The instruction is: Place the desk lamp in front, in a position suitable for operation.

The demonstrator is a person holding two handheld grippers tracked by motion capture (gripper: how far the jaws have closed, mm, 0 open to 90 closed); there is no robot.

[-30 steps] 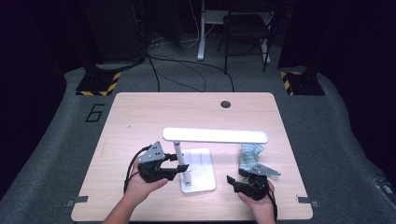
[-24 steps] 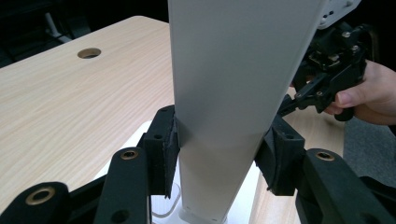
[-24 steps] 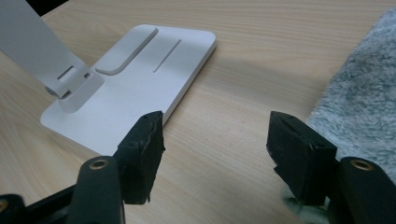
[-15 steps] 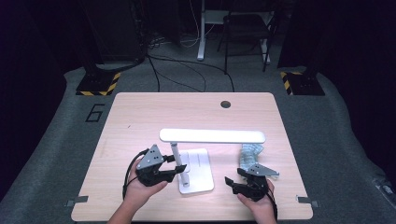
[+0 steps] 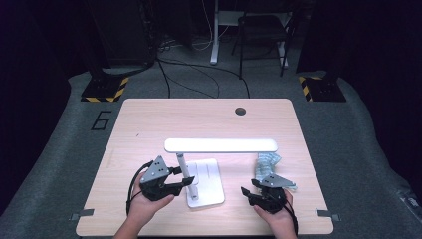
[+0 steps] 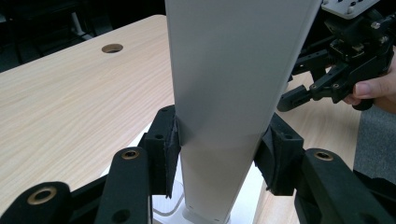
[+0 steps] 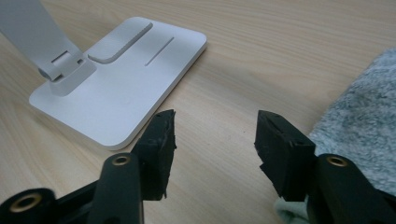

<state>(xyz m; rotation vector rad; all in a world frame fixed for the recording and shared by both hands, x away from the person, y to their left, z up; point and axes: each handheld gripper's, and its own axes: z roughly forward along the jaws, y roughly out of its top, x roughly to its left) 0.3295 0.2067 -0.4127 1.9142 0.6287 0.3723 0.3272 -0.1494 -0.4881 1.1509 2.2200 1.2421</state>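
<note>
From the high view, the left hand-held gripper (image 5: 185, 181) clamps the upright stem of a white lamp (image 5: 220, 145), whose long head lies level, pointing away to that gripper's right across the desk (image 5: 149, 124). In the left gripper view, both pads press the stem (no gap). In the right gripper view, the right hand-held gripper (image 7: 215, 135), jaws just narrowing, holds nothing; a grey cloth (image 7: 359, 116) lies beside it.
</note>
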